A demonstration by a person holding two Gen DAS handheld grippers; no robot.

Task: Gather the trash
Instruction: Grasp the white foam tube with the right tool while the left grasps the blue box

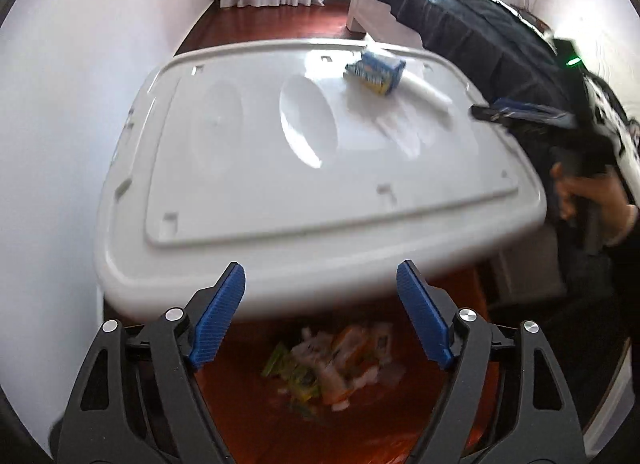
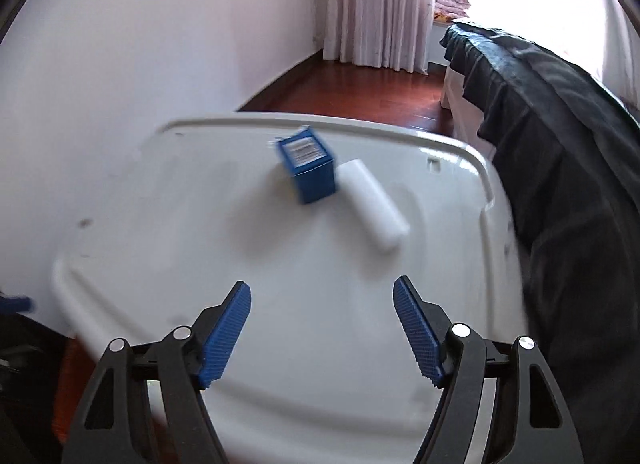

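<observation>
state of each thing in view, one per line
left gripper: open, empty
right gripper: open, empty
blue box: lying on white bin lid
white roll: lying beside the box
trash pile: in the orange bag

I am finding no text I can read. The blue box (image 2: 308, 169) on the white bin lid (image 2: 280, 284) is carrying a white printed label on its top face, but the print is blurring into grey lines. The wrappers (image 1: 332, 364) in my left view are also showing only smeared colour.
</observation>
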